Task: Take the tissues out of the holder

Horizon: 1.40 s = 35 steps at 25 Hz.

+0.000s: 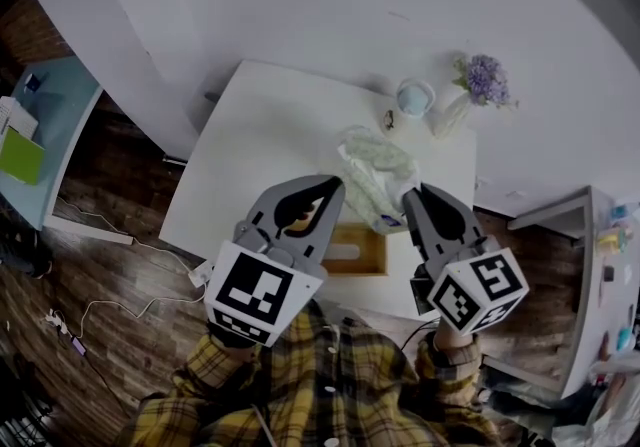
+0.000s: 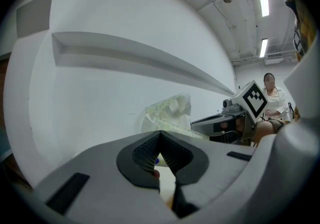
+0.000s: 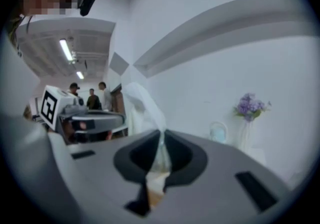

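Right gripper (image 1: pixel 411 199): you pinch the tissues (image 1: pixel 375 167) by one edge, apparently to hold them up out of the holder (image 1: pixel 365 253).
Left gripper (image 1: pixel 333 185): jaws pressed together, empty, waiting just beside the tissues.

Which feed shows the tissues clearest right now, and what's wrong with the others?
Left gripper view: sharpest, tissues crisp, ceiling lights glare top right. Right gripper view: soft throughout, tissues in the right tongs blurred. Head view: heavy fisheye, dark corners, white table washed out.
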Tool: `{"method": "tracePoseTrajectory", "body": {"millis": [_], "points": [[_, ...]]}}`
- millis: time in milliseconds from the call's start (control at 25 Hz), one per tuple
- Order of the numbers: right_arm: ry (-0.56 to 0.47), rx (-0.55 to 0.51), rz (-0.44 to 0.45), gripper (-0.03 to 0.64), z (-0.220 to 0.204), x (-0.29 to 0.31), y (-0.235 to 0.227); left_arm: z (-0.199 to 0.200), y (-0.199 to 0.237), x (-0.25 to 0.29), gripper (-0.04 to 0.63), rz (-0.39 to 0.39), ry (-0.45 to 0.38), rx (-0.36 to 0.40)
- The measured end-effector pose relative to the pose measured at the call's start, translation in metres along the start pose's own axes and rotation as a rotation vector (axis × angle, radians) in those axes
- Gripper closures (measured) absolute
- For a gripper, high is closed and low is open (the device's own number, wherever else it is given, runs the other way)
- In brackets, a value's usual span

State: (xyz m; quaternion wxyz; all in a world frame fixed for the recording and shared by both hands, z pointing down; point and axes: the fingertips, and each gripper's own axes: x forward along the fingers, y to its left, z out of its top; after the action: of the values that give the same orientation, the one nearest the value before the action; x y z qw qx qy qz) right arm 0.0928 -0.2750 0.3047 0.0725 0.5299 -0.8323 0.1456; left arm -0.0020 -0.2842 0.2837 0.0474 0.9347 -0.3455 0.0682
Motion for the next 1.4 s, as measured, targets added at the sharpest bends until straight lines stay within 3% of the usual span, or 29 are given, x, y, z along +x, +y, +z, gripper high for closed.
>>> {"method": "tracePoseTrajectory", "body": {"millis": [520, 840, 1400], "points": [[-0.057, -0.013, -0.045, 0.588, 0.013, -0.003, -0.002, -0.002, -0.001, 0.002, 0.576, -0.013, 0.001, -0.041], [-0.053, -0.034, -0.037, 0.588, 0.014, 0.000, 0.005, -0.003, 0.003, -0.002, 0.577, -0.009, 0.001, -0.012], [-0.061, -0.045, 0.005, 0.588, 0.019, 0.003, 0.024, -0.003, 0.006, -0.012, 0.575, 0.001, 0.001, -0.033]]}}
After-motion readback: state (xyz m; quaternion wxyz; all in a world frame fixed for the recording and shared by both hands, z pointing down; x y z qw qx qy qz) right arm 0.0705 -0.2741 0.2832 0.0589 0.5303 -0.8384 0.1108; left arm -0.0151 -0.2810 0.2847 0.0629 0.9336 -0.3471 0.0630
